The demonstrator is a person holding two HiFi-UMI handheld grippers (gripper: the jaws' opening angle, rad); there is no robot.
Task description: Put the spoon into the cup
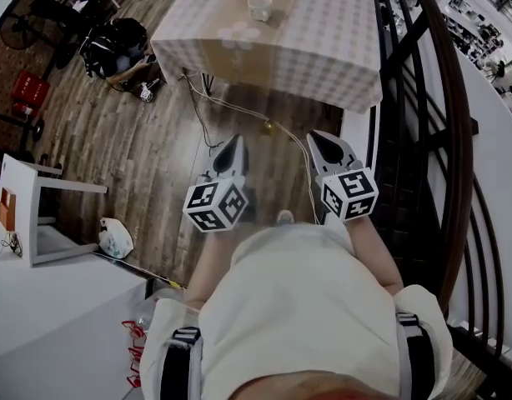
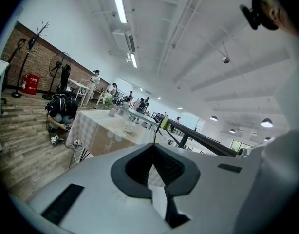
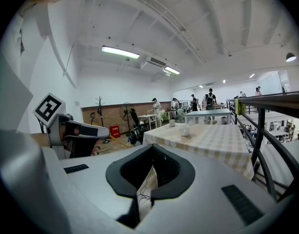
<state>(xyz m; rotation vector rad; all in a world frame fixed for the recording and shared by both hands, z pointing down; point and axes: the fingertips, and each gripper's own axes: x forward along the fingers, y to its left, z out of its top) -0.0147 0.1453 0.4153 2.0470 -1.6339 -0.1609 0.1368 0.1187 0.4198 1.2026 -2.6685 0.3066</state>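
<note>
left gripper [image 1: 235, 140] and right gripper [image 1: 317, 137]: jaws together, empty; the cup [image 1: 259, 7] stands well ahead on the checked table [image 1: 323, 48], slightly nearer the left; spoon unseen.

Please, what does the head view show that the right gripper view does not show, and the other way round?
Only the head view shows the white stool, the person's torso and the marker cube of the right tongs. Only the right gripper view shows the ceiling lamp, the brick wall, distant people, and that the right tongs are shut and empty. Both show the checked table, the cup on it, the railing and the left tongs.
</note>
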